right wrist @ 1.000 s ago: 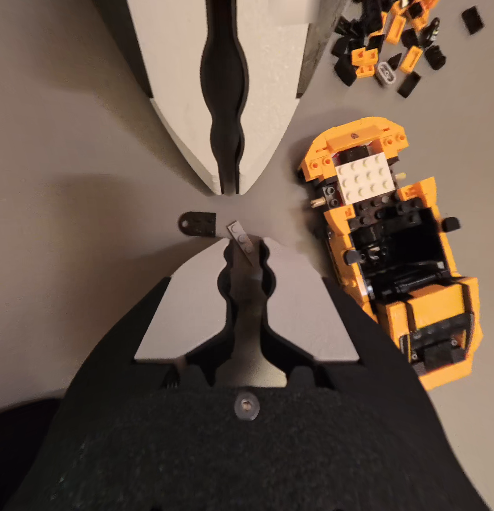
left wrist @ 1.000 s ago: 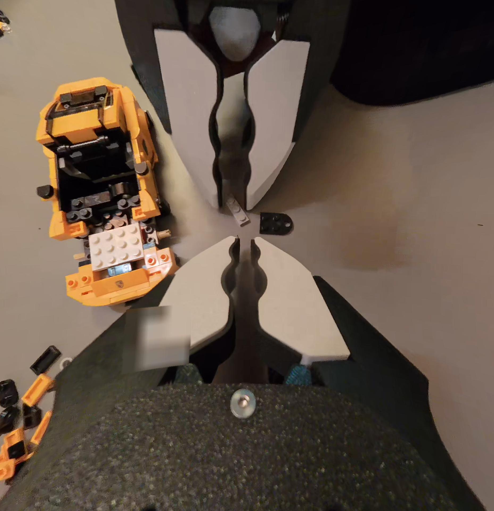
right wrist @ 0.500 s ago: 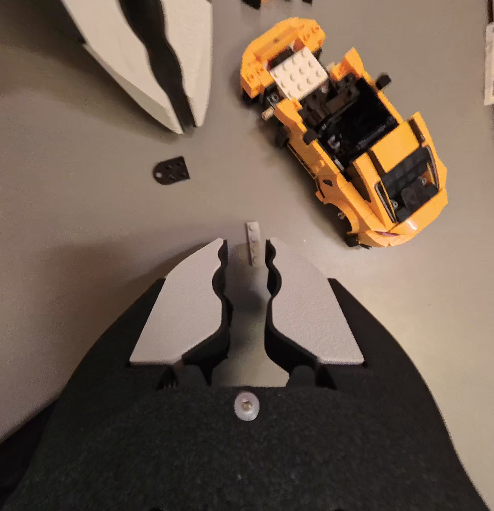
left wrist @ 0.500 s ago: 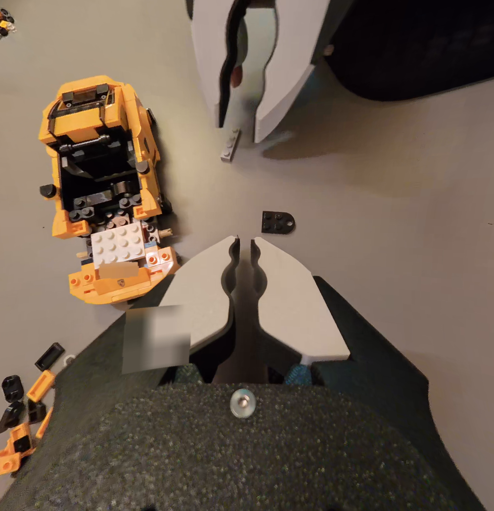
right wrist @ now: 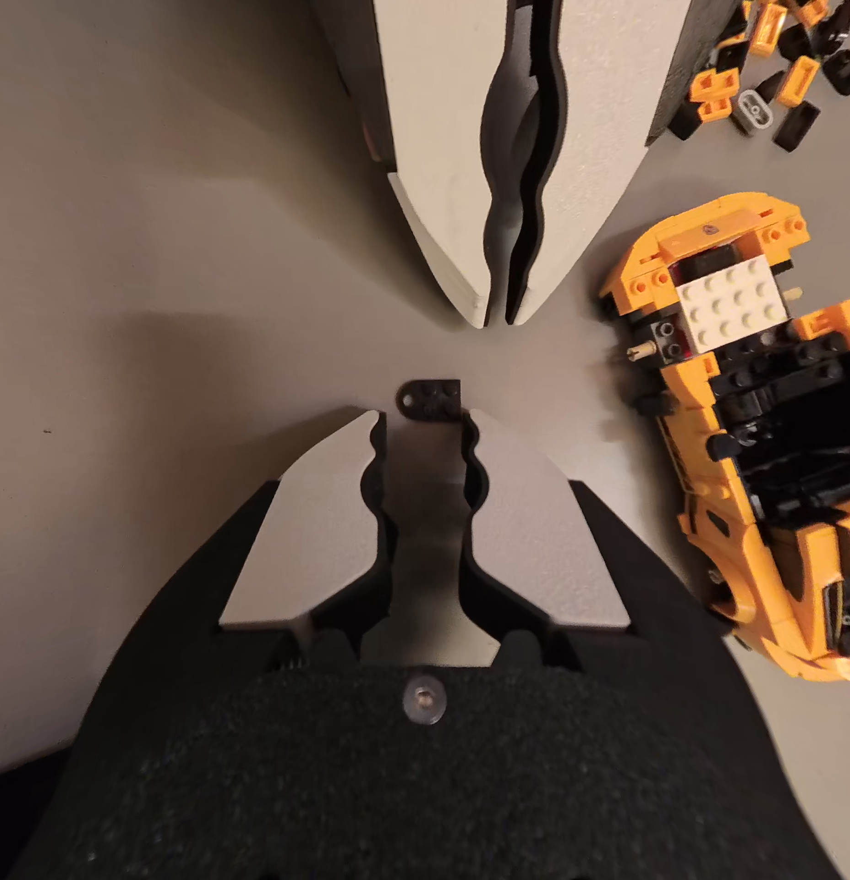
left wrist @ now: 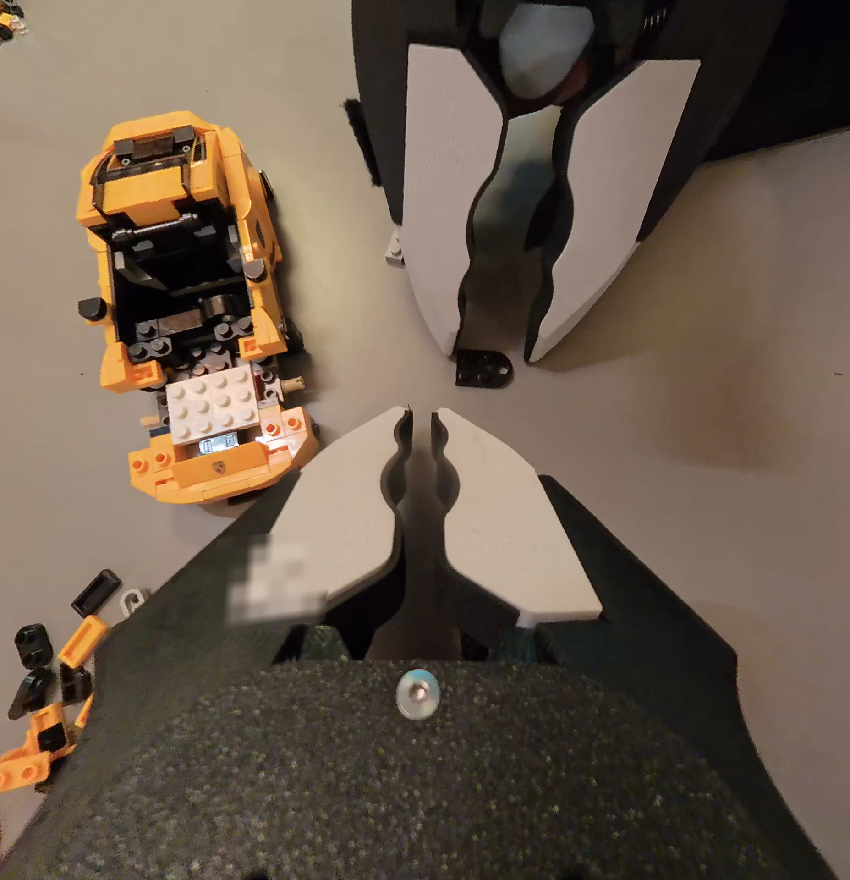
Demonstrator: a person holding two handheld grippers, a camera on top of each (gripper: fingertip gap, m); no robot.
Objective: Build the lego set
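Right gripper (right wrist: 420, 416) rests low on the grey table (right wrist: 175, 285) with its 2 fingers parted to a moderate gap, the small black plate (right wrist: 430, 397) lying flat just ahead of that gap and close to the inner edge of one fingertip; whether it touches cannot be told. In the left wrist view the same black plate (left wrist: 482, 369) lies at the tips of the right gripper (left wrist: 492, 352), between them and nearer one. Left gripper (left wrist: 420, 416) faces it from the opposite side, its fingers drawn to a narrow slit with nothing between them, its tips a little short of the plate. A small grey plate (left wrist: 395, 250) lies beside the outer edge of the right gripper, partly hidden by it. Off to the side stands the partly built orange car (left wrist: 189, 305), roof open, black interior showing, a white studded plate (left wrist: 213, 402) set on one end. Loose black and orange pieces (right wrist: 765, 71) lie scattered beyond the car, behind the left gripper (right wrist: 496, 319).
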